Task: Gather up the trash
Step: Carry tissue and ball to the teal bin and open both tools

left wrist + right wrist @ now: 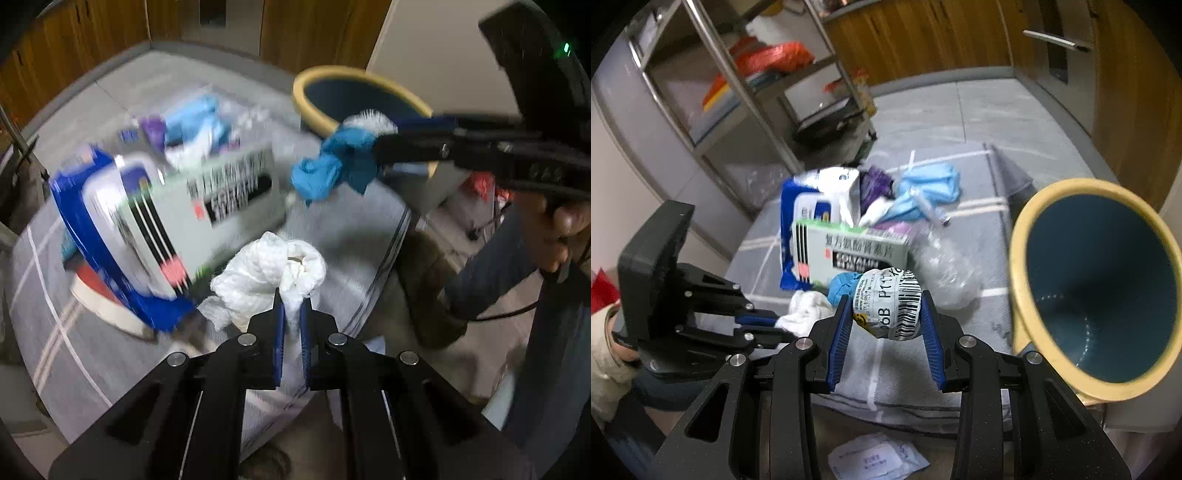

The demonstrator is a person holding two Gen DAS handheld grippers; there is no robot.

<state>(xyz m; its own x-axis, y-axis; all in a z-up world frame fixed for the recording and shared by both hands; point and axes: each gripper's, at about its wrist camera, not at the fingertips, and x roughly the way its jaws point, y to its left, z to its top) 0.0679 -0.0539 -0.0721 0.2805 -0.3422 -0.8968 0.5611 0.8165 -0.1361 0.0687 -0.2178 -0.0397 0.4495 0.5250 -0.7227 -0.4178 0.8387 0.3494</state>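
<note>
Left gripper (292, 306) clamped tight on white crumpled tissue (271, 275), wad bunching away from fingertips. Right gripper (885, 306) part-open, pinching crumpled barcode label wad (886, 302) with blue glove (332, 166); long axis along fingers, near yellow-rimmed bin (1019, 236).

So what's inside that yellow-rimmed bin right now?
The bin looks empty: only its dark blue inner wall and bottom show in the right wrist view. In the left wrist view the right gripper and its wad cover part of the opening.
</note>
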